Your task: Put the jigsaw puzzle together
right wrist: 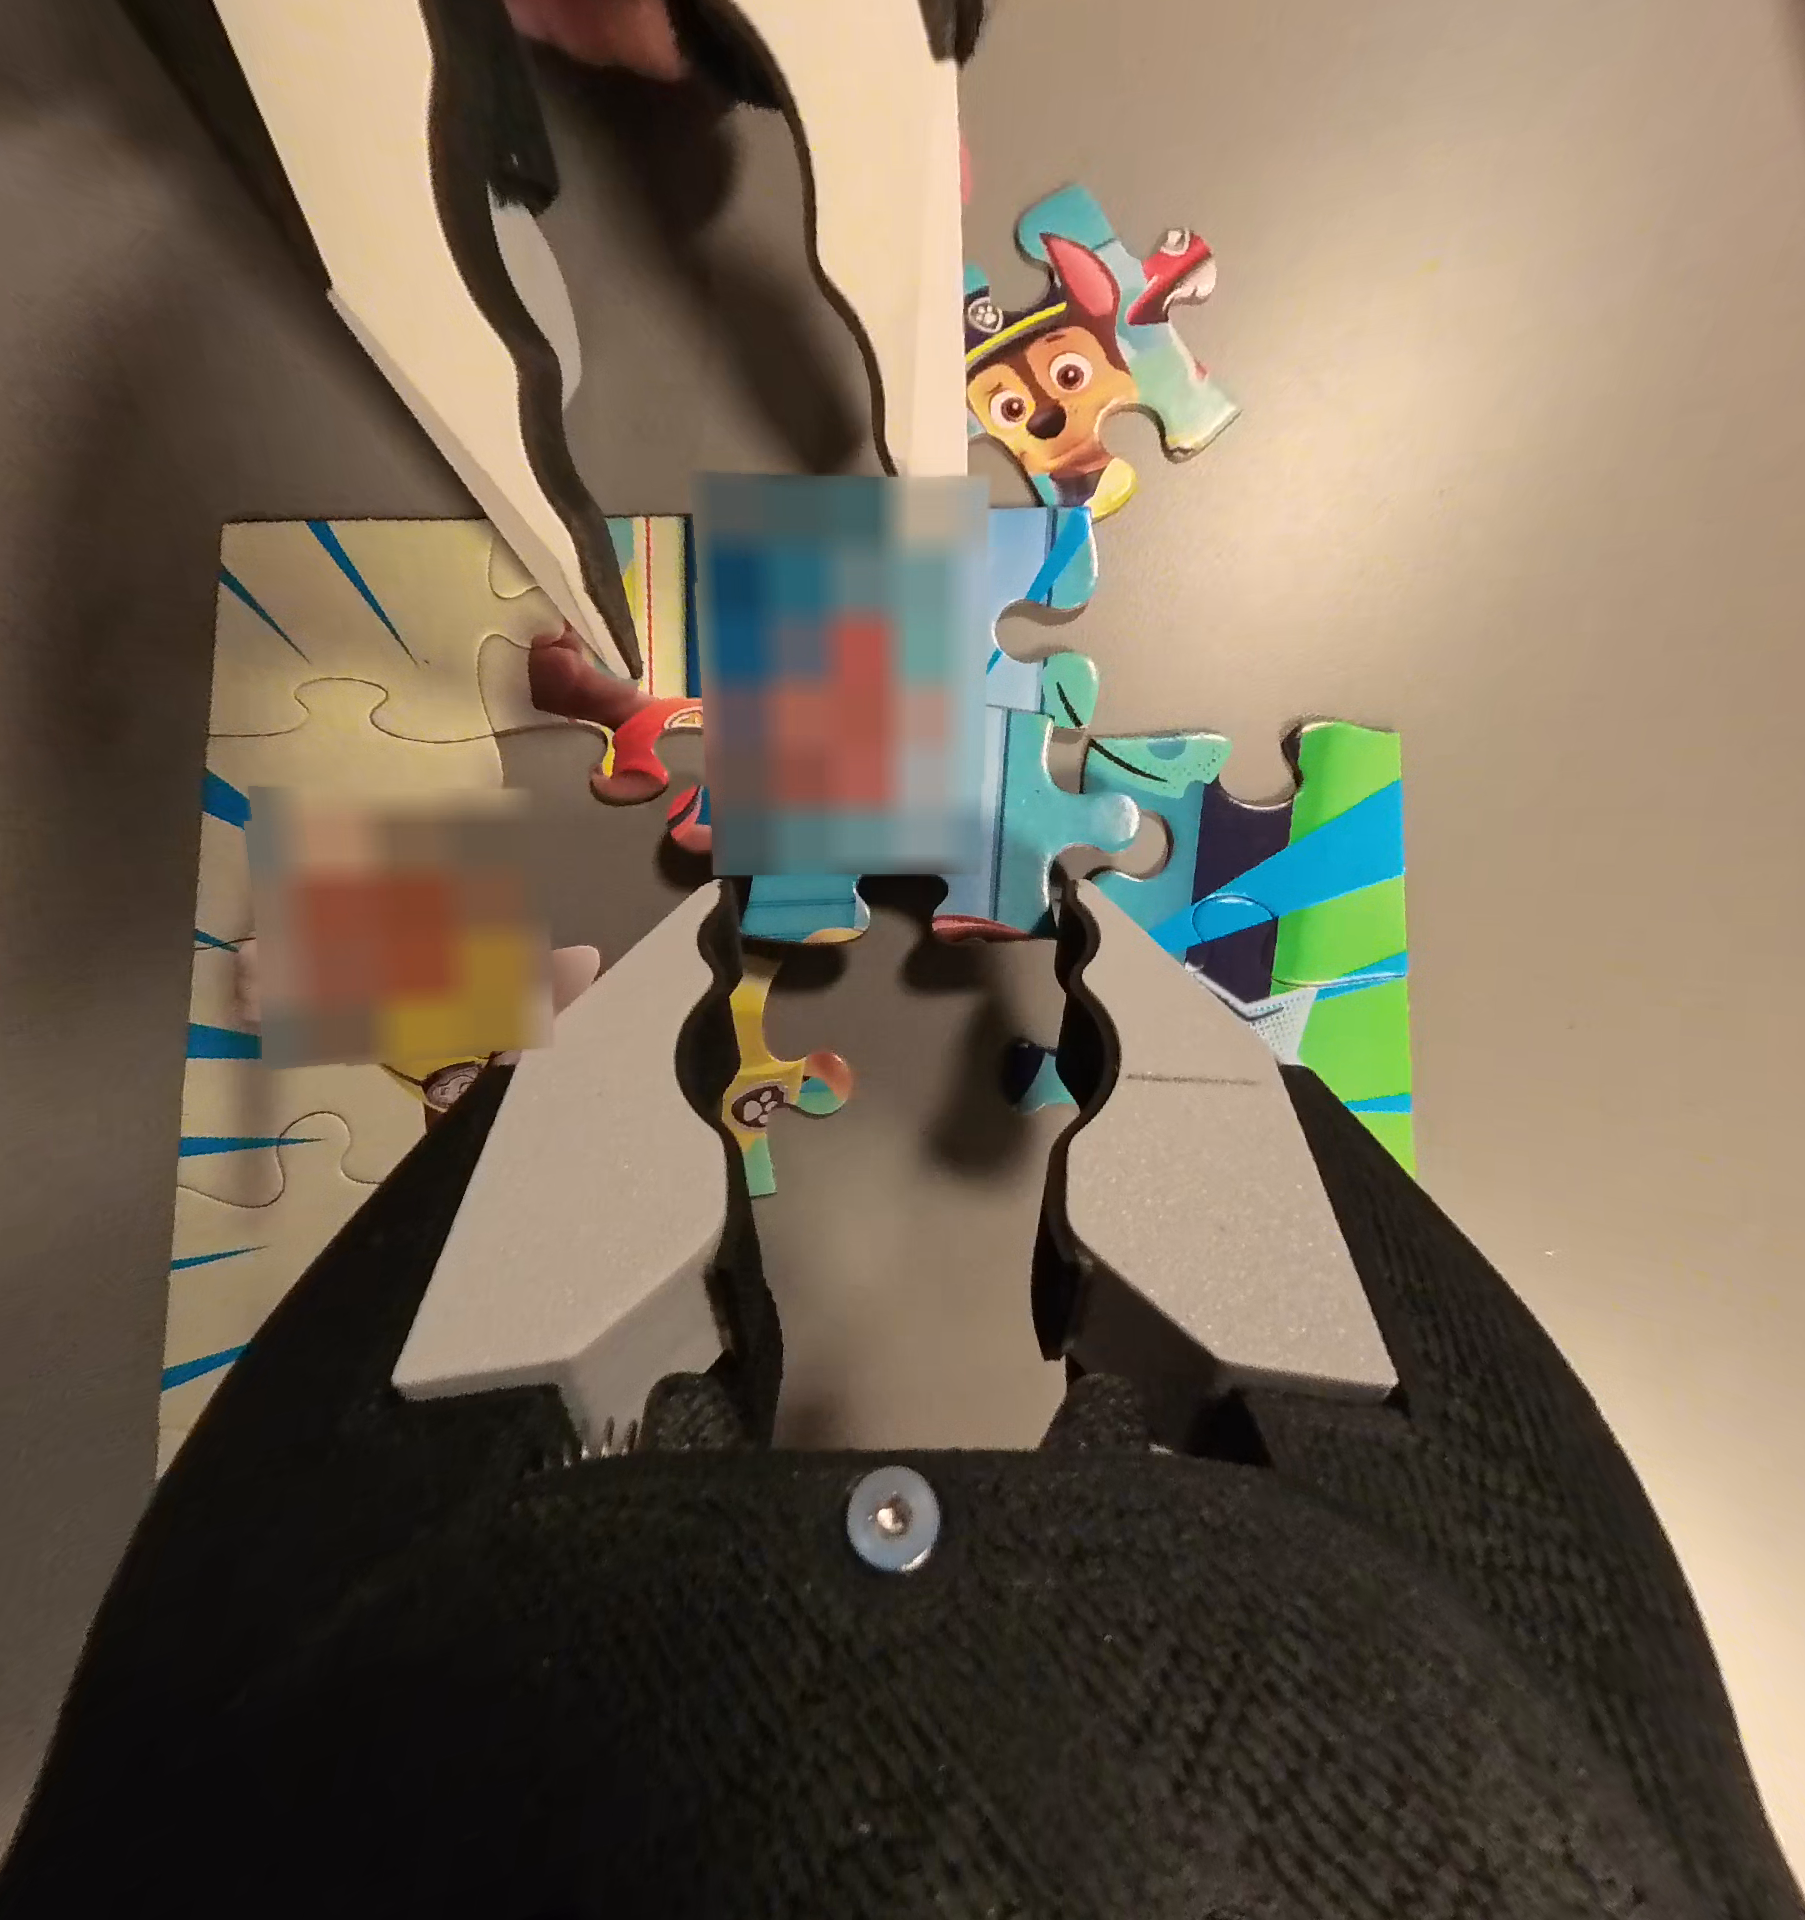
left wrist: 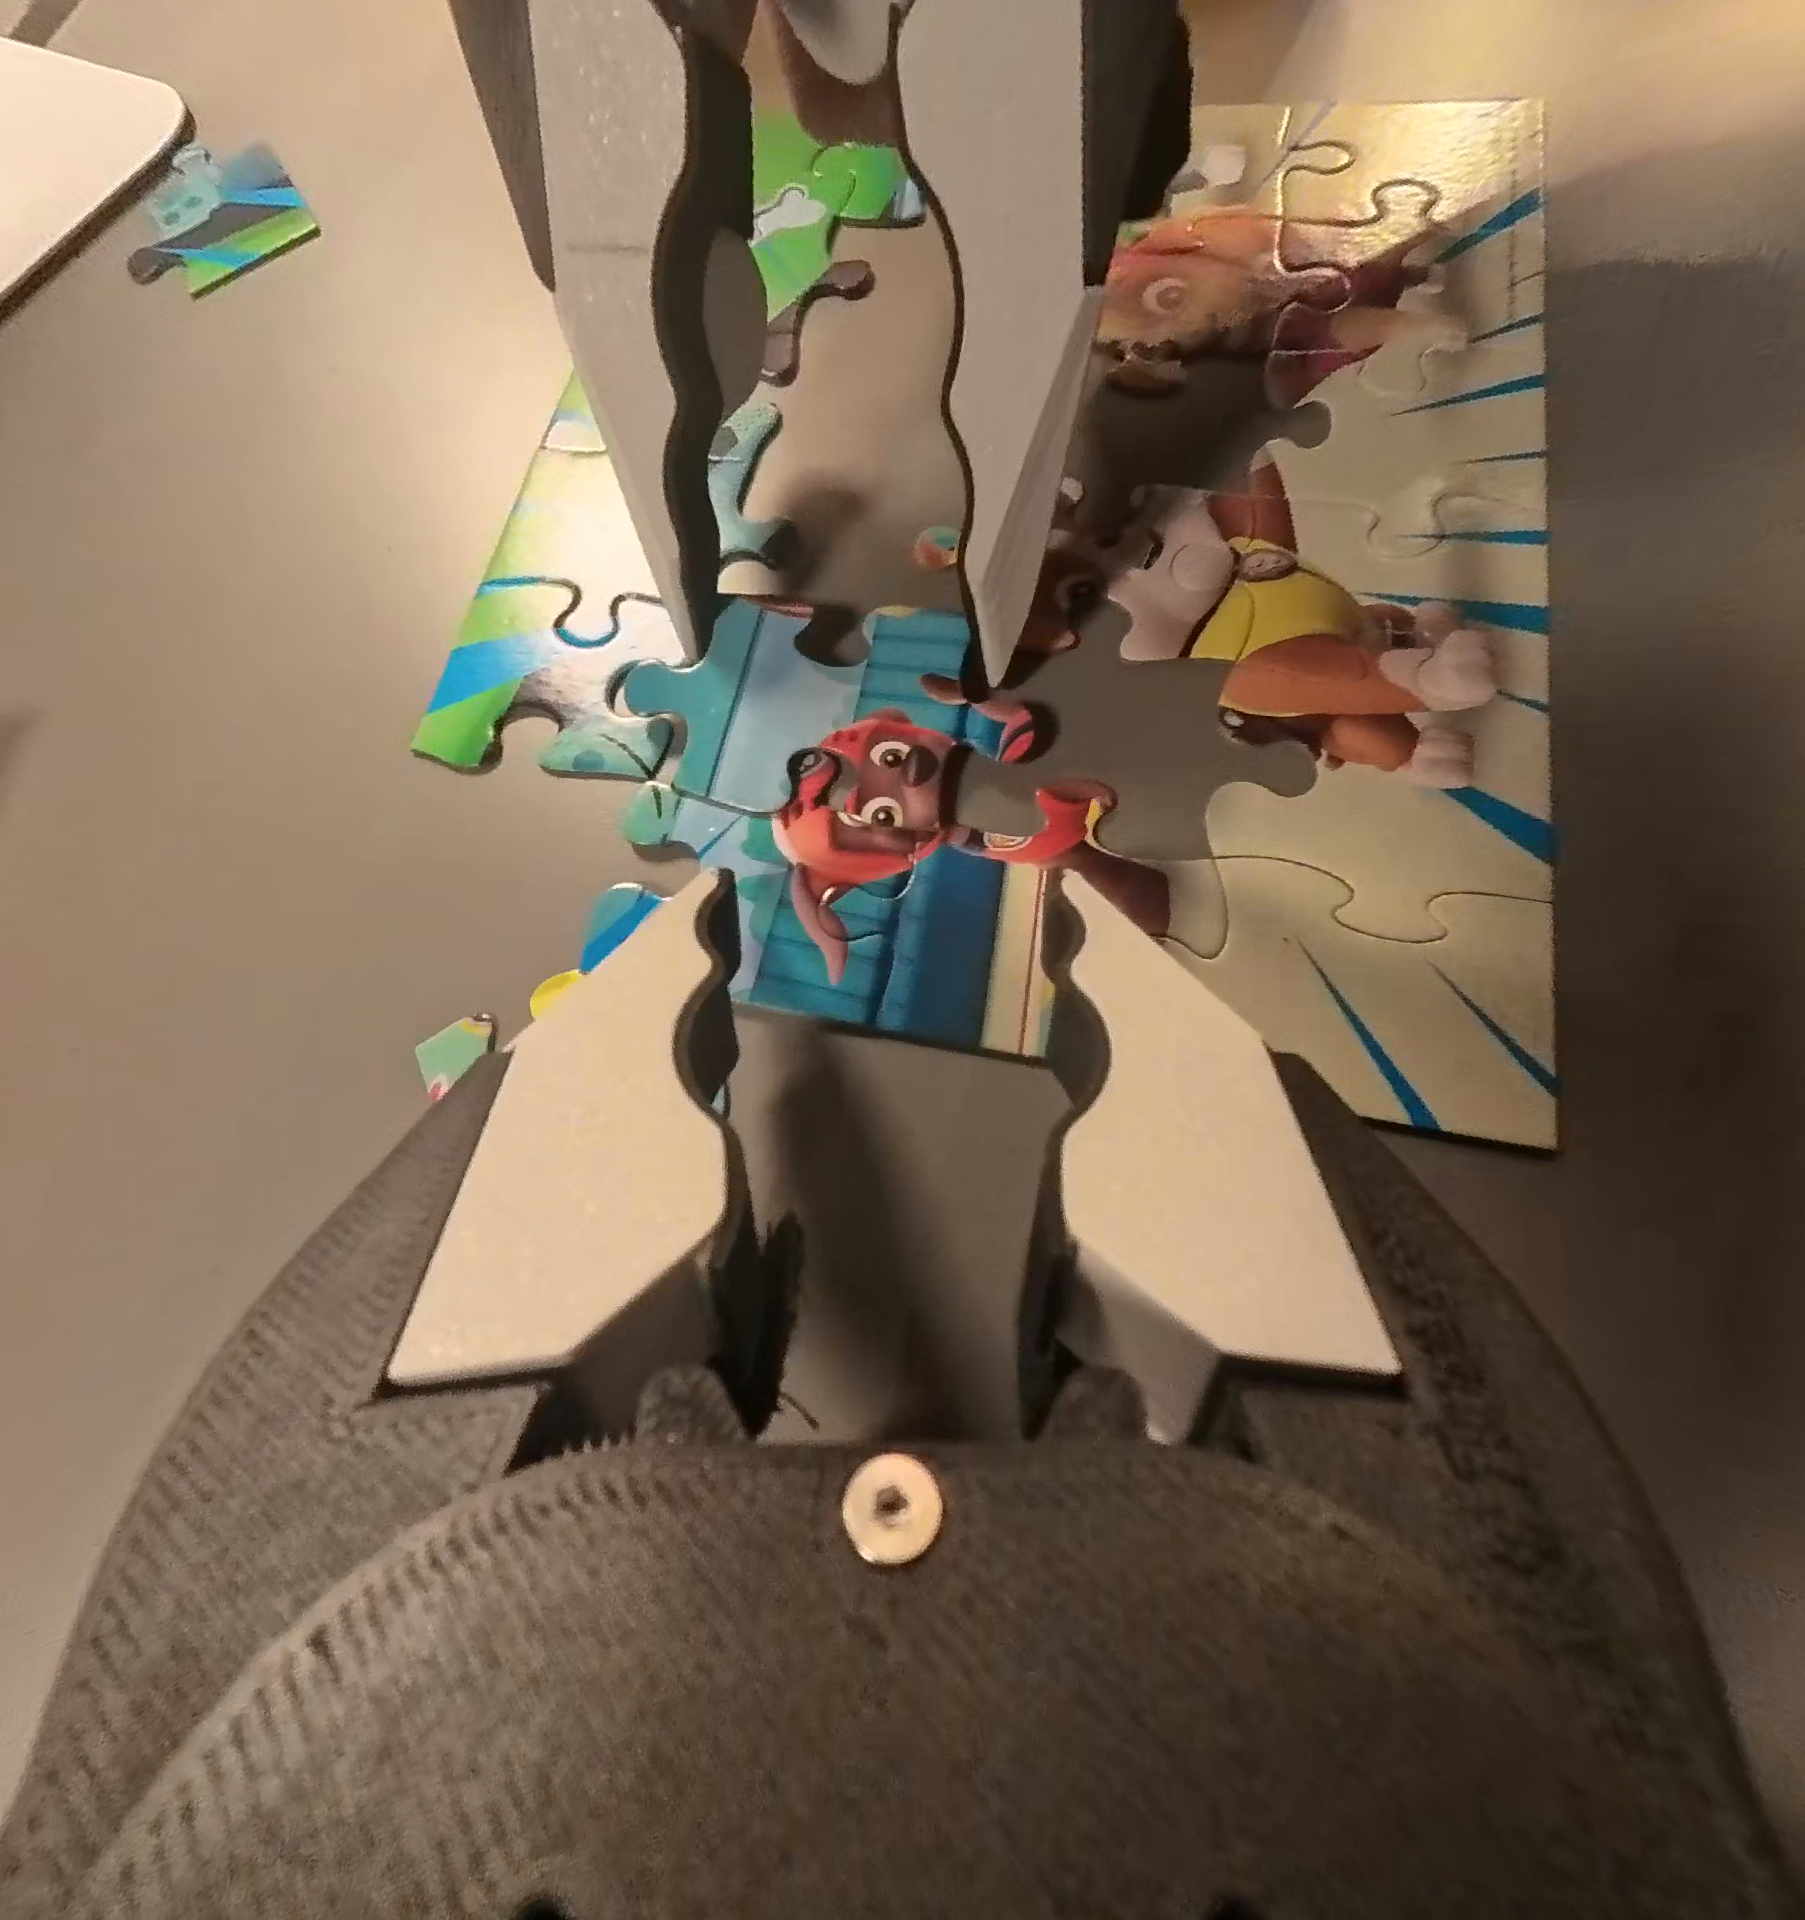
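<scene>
My left gripper (left wrist: 893, 883) is shut on a blue puzzle piece (left wrist: 877, 966) that shows the lower part of a red-helmeted pup. The piece's sides lie against both pads. My right gripper (right wrist: 895, 894) reaches in from the opposite side (left wrist: 841, 660) and is shut on the adjoining blue piece (right wrist: 1023, 831), which shows the pup's eyes (left wrist: 763, 707). The two pieces meet edge to edge and sit slightly above the grey table (left wrist: 202, 727). They are in the gap of a part-built puzzle (left wrist: 1397, 935). In the right wrist view one left finger (right wrist: 591, 592) touches the far piece (right wrist: 1043, 571). A mosaic hides the other fingertip.
The built puzzle has a pale section with blue rays (right wrist: 358, 623) and a green and blue section (right wrist: 1345, 883). A loose piece with a blue-capped pup (right wrist: 1074, 364) lies beyond it. Another loose piece (left wrist: 233, 218) lies by a white object (left wrist: 36, 177). A yellow piece (right wrist: 763, 1091) lies under my right gripper. Tip to tip, the grippers are about 5 cm apart.
</scene>
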Tool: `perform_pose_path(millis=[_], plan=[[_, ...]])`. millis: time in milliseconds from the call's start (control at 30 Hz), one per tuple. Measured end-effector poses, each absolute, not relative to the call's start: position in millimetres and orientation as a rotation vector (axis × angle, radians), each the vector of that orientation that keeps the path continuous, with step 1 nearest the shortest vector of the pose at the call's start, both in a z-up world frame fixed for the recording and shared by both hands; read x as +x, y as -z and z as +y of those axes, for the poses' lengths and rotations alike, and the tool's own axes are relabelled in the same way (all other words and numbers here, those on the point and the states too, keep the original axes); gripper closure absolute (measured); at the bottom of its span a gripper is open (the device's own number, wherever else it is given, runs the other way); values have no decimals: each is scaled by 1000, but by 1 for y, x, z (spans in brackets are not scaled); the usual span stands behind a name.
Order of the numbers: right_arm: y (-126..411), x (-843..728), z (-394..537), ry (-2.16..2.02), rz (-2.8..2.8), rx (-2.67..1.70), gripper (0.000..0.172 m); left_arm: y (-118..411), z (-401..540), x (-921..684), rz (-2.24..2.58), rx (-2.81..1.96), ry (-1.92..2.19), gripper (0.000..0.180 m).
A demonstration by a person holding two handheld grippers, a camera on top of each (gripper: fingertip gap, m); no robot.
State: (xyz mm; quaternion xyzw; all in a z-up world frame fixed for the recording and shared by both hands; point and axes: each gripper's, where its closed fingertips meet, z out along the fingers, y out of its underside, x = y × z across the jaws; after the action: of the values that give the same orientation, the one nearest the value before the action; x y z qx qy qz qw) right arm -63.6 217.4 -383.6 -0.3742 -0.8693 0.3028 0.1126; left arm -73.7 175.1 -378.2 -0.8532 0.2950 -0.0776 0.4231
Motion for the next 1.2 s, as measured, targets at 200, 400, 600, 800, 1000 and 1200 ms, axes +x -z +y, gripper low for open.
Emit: perform_pose_path(millis=[200, 400, 600, 800, 1000, 1200], plan=[[383, -64, 218, -892, -2572, -1125, 112, 378, 175, -74, 739, -2136, 195, 123], [381, -63, 217, -908, -2566, -1132, 112, 378, 175, -74, 739, -2136, 196, 123], [378, -65, 221, -938, -2519, -1147, 112, 378, 175, -74, 737, -2138, 202, 123], [381, -66, 223, -911, -2526, -1135, 112, 378, 175, -74, 734, -2138, 202, 122], [382, -66, 223, -888, -2536, -1117, 110, 378, 175, -74, 734, -2136, 198, 122], [371, -67, 223, -1019, -2476, -1191, 94, 378, 175, -74, 731, -2138, 202, 122]])
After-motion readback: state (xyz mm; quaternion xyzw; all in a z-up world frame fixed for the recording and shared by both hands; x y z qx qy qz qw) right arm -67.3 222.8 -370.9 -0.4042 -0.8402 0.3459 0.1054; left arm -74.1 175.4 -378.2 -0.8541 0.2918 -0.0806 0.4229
